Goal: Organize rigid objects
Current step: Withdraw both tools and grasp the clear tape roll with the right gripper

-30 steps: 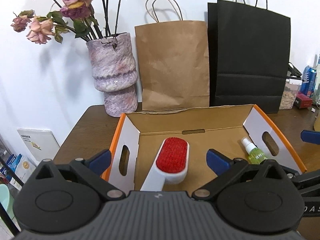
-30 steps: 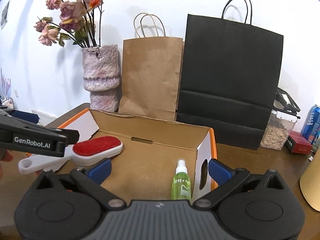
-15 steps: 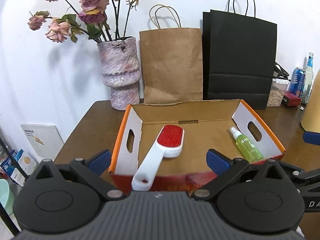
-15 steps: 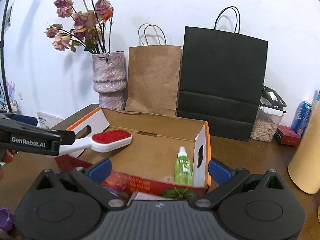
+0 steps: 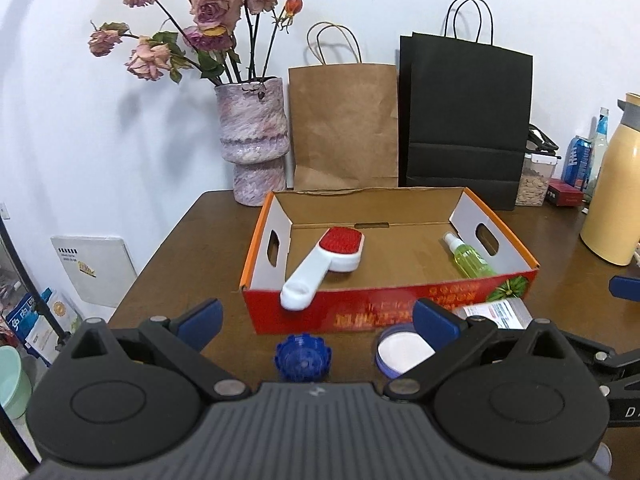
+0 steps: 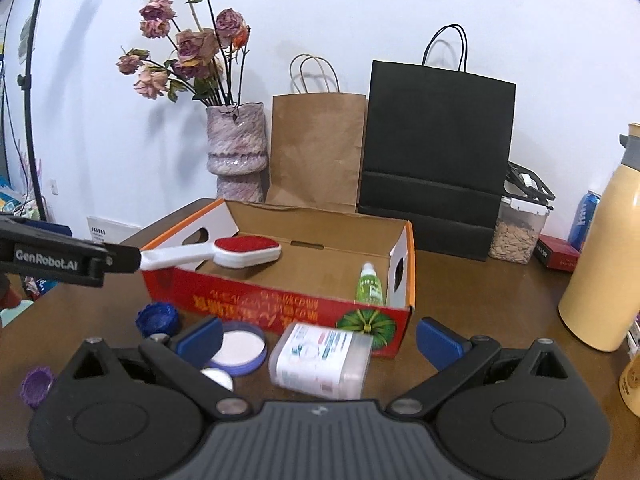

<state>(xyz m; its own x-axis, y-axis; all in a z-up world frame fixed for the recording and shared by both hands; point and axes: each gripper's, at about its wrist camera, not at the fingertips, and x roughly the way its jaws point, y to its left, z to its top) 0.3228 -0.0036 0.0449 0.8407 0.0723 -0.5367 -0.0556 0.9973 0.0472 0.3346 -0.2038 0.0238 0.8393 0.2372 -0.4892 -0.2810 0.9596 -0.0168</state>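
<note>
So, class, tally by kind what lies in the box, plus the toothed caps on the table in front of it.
Brush: 1
Spray bottle: 1
Toothed caps: 2 (blue cap, purple cap)
Total: 4

The left gripper (image 5: 316, 318) is being held level with its jaws spread wide; the right gripper (image 6: 318, 334) is likewise being held wide apart, nothing gripped.
</note>
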